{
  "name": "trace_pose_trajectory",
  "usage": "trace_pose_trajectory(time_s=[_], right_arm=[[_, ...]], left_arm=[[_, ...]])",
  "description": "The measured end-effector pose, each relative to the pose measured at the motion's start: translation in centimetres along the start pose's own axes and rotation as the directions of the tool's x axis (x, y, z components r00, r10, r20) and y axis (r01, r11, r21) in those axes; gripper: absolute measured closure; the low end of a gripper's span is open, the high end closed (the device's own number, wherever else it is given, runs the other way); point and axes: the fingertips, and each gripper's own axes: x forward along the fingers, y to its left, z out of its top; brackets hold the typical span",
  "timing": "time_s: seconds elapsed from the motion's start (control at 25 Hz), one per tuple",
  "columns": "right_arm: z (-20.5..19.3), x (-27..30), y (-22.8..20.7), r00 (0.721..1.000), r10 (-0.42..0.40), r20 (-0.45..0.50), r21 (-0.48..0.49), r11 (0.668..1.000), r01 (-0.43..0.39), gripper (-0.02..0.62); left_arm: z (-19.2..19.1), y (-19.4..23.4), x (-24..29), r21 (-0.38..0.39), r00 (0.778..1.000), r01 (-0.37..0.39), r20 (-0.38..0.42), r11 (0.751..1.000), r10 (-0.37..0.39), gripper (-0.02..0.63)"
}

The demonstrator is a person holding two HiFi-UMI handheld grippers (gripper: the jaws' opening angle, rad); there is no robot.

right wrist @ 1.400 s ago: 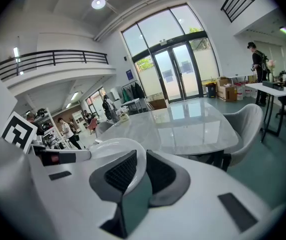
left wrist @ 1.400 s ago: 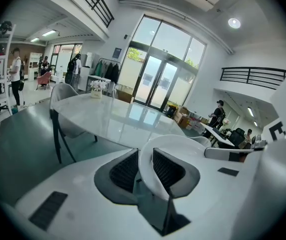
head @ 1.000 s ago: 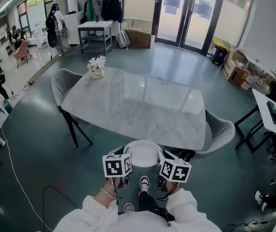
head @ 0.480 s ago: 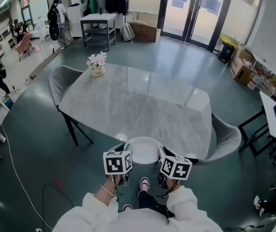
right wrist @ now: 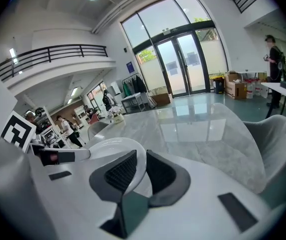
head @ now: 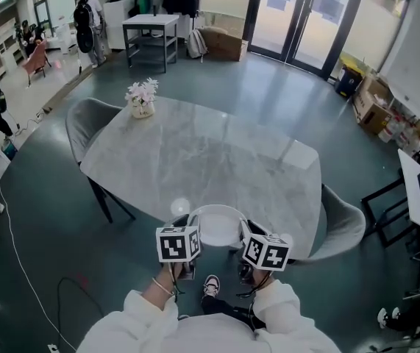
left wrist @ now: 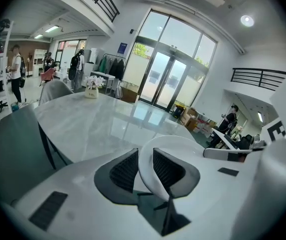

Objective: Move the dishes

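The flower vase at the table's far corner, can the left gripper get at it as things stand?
Probably not. The left gripper is shut on the white dish, sharing it with the right gripper, and the flower vase stands at the opposite end of the table.

Head view looks steeply down from overhead onto the worktop [head: 195,160]. Left and right gripper views sit close behind their jaws, facing far across it toward the glass doors [left wrist: 164,86]. All three share the dish [head: 218,228] and worktop.
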Motion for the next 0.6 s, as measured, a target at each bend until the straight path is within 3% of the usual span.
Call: trace_pose_trajectory(time_s=[0.6], right_arm=[[6.3, 4.9, -3.6, 0.999, 0.037, -0.008, -0.004, 0.999, -0.037, 0.482]], left_arm=[[5.2, -1.3, 5.9, -0.003, 0.999, -0.031, 0.014, 1.000, 0.031, 0.512]])
